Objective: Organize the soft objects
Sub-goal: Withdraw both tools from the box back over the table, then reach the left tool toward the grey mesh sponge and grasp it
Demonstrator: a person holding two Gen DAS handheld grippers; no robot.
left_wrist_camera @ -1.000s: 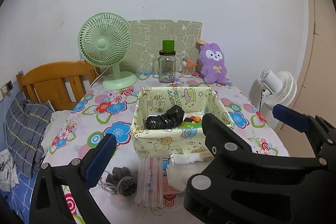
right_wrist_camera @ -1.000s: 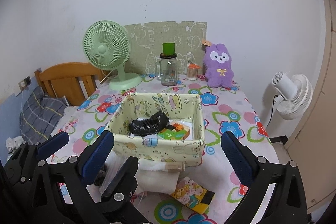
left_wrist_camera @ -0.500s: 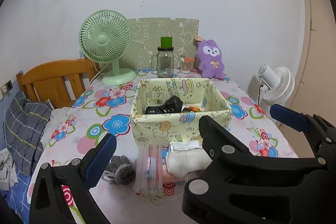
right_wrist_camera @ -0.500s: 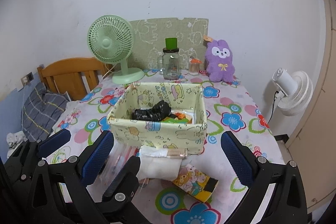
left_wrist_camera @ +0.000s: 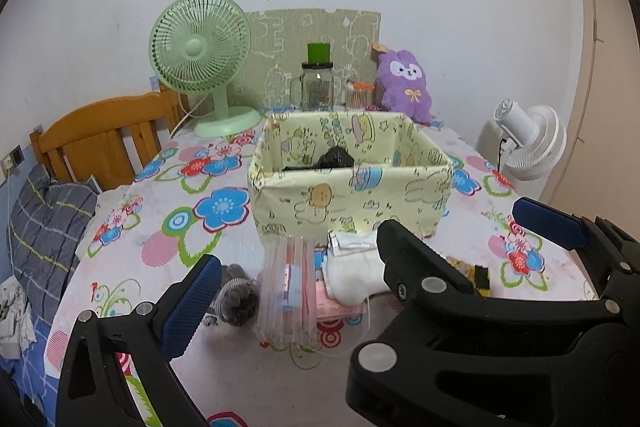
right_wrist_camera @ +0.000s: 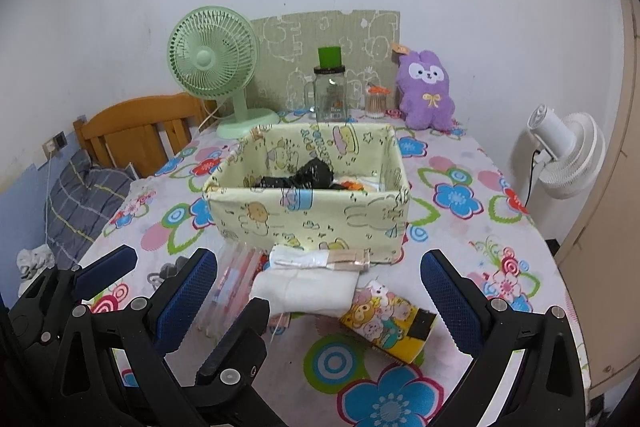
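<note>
A yellow cartoon-print fabric bin [left_wrist_camera: 352, 199] [right_wrist_camera: 308, 211] stands mid-table with a black soft item [right_wrist_camera: 304, 177] inside. In front of it lie a white folded cloth [right_wrist_camera: 308, 289] [left_wrist_camera: 352, 277], a clear plastic sleeve [left_wrist_camera: 286, 291], a grey knitted item [left_wrist_camera: 236, 295] and a yellow cartoon packet [right_wrist_camera: 386, 319]. A purple plush rabbit [right_wrist_camera: 426, 97] sits at the back. My left gripper [left_wrist_camera: 296, 307] is open and empty, low in front of the sleeve. My right gripper [right_wrist_camera: 320, 301] is open and empty, before the white cloth.
A green desk fan [right_wrist_camera: 218, 67], a glass jar with a green lid [right_wrist_camera: 330, 91] and a patterned board stand at the table's back. A wooden chair [left_wrist_camera: 100, 139] and a bed with a plaid pillow are to the left. A white floor fan [right_wrist_camera: 564, 151] is to the right.
Both grippers have lowered and pulled back slightly, so the bin's front wall now hides most of its contents. Nothing was taken hold of.
</note>
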